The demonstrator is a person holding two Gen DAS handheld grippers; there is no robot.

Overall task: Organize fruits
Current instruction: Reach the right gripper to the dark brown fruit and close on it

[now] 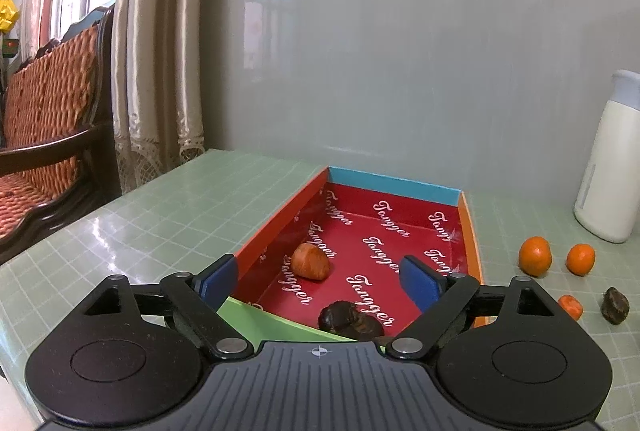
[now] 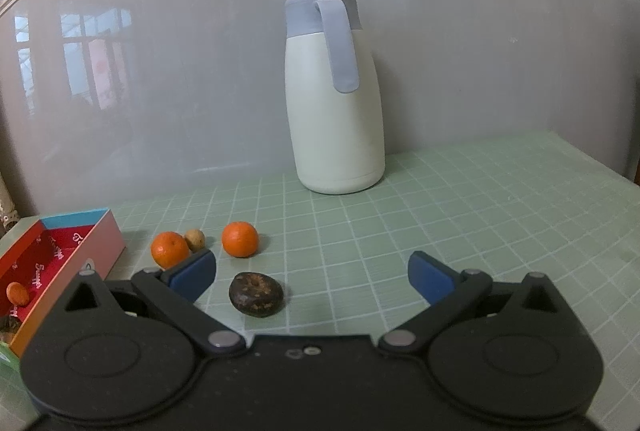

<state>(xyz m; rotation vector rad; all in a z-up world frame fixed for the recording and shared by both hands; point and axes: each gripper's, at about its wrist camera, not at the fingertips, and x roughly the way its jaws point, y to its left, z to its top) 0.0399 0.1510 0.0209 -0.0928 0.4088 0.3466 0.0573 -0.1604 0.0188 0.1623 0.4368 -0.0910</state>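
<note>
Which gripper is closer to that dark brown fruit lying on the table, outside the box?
Right. The dark fruit lies just ahead of the open right gripper. The left gripper hangs open over the red box, with that fruit well off to its side.

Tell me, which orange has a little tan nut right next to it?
The left orange, nearest the box: the tan nut sits against its right side. The other orange stands alone.

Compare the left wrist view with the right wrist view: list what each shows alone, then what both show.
Left wrist only: wooden chair, curtains, a small orange piece on the table, the open left gripper over the box.
Right wrist only: a small tan round fruit, the flask's grey handle, the open right gripper.
Both: red-lined box, two tangerines, dark brown fruit, white flask.
</note>
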